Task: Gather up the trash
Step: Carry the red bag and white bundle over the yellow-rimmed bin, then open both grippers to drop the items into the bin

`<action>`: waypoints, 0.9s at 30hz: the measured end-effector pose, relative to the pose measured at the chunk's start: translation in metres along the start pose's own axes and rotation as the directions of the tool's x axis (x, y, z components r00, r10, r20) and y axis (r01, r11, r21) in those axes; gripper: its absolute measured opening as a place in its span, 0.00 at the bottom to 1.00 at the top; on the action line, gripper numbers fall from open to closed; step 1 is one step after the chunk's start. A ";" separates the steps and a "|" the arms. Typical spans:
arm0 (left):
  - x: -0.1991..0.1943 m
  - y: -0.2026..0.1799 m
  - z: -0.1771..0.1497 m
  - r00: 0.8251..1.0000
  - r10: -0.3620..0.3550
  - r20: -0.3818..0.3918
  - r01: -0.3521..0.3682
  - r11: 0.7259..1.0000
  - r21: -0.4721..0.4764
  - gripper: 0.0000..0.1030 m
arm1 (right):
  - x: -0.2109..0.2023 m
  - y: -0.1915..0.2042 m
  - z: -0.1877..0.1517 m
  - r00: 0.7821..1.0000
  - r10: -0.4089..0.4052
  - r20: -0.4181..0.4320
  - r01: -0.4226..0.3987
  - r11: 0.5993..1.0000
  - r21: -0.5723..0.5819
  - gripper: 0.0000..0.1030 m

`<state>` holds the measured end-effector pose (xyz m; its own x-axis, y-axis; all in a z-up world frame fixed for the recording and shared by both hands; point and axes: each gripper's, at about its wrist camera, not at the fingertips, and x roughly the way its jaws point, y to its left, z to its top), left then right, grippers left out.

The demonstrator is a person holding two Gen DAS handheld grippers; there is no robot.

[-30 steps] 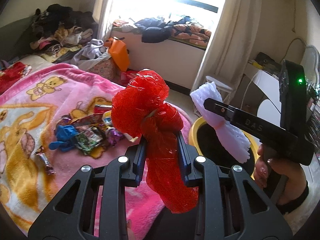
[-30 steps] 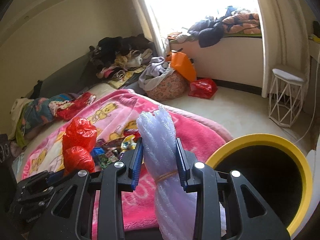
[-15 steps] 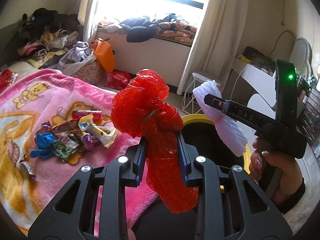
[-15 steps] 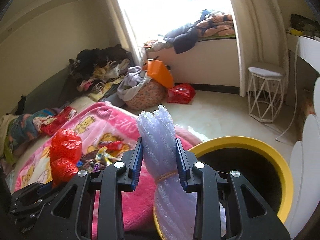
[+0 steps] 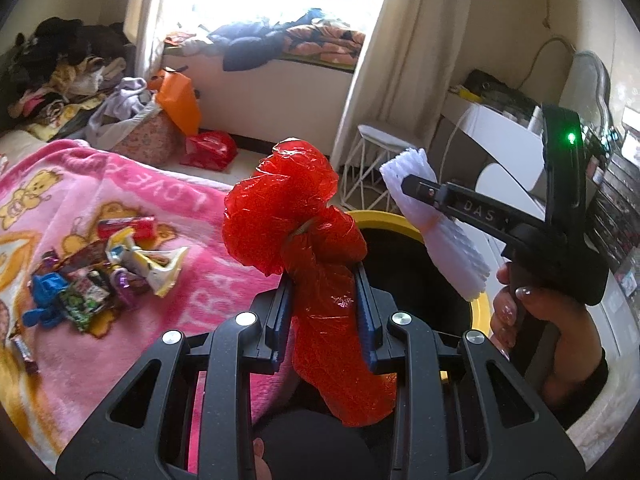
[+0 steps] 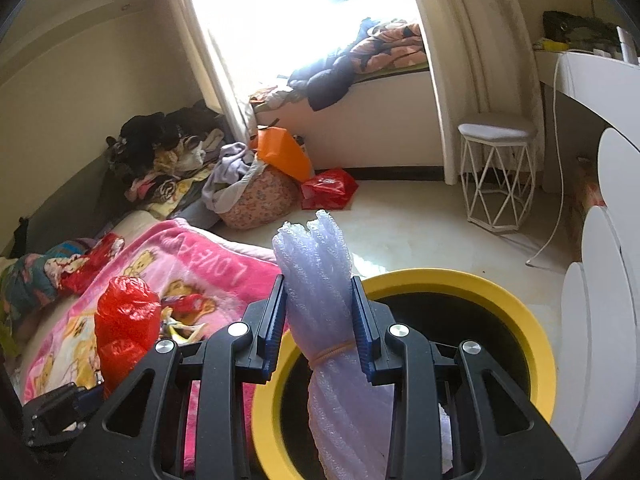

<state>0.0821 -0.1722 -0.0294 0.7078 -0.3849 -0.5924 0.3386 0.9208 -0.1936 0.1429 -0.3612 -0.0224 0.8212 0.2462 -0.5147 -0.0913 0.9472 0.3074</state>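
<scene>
Holding two trash items, we note both tongs clamped: left gripper [image 5: 322, 314] pinches a red plastic bag [image 5: 308, 236], crinkled, glossy, bulbous above a tie; right gripper [image 6: 318, 330] pinches a white foam-net bundle [image 6: 320, 280], ribbed, soft, banded w/ elastic. Directly beneath right tongs, and just ahead of left, sits the bin [image 6: 500, 292]: round, yellow rim, dark inside. Risk, in our judgement: bag is light and slick, may cling to a pad or drift past rim on release; bundle's long tail could catch the rim. Further left of both tongs, wrappers [image 5: 100, 272] remain on fleecy pink blanket [image 5: 168, 184], uncollected.
</scene>
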 end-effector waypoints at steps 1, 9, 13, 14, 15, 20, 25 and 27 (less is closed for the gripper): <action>0.003 -0.002 0.000 1.000 -0.005 -0.005 0.005 1.000 0.005 0.22 | 0.001 -0.003 -0.001 1.000 -0.004 -0.001 0.004 1.000 0.006 0.29; 0.032 -0.014 -0.004 0.997 -0.051 -0.054 0.052 0.999 0.014 0.22 | 0.009 -0.025 -0.005 0.999 -0.041 -0.013 0.041 0.998 0.055 0.29; 0.048 -0.020 -0.004 0.994 -0.073 -0.080 0.075 0.997 0.021 0.22 | 0.013 -0.036 -0.007 0.997 -0.068 -0.026 0.070 0.995 0.077 0.30; 0.053 -0.021 -0.005 0.993 -0.079 -0.089 0.082 0.996 0.025 0.22 | 0.014 -0.038 -0.007 0.997 -0.076 -0.030 0.078 0.994 0.083 0.30; 0.057 -0.022 -0.006 0.992 -0.082 -0.096 0.085 0.996 0.027 0.22 | 0.015 -0.039 -0.008 0.996 -0.080 -0.034 0.083 0.993 0.087 0.30; 0.071 -0.027 -0.009 0.987 -0.102 -0.126 0.106 0.994 0.027 0.22 | 0.019 -0.050 -0.012 0.994 -0.097 -0.049 0.103 0.987 0.120 0.30; 0.085 -0.032 -0.011 0.982 -0.117 -0.147 0.122 0.992 0.024 0.22 | 0.022 -0.058 -0.014 0.992 -0.108 -0.058 0.115 0.984 0.139 0.31; 0.089 -0.034 -0.010 0.980 -0.126 -0.153 0.131 0.991 0.021 0.22 | 0.023 -0.060 -0.014 0.991 -0.114 -0.062 0.122 0.982 0.144 0.31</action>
<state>0.1273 -0.2372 -0.0836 0.5565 -0.4836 -0.6756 0.4409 0.8611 -0.2533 0.1596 -0.4098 -0.0643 0.7895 0.1486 -0.5955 0.0918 0.9307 0.3541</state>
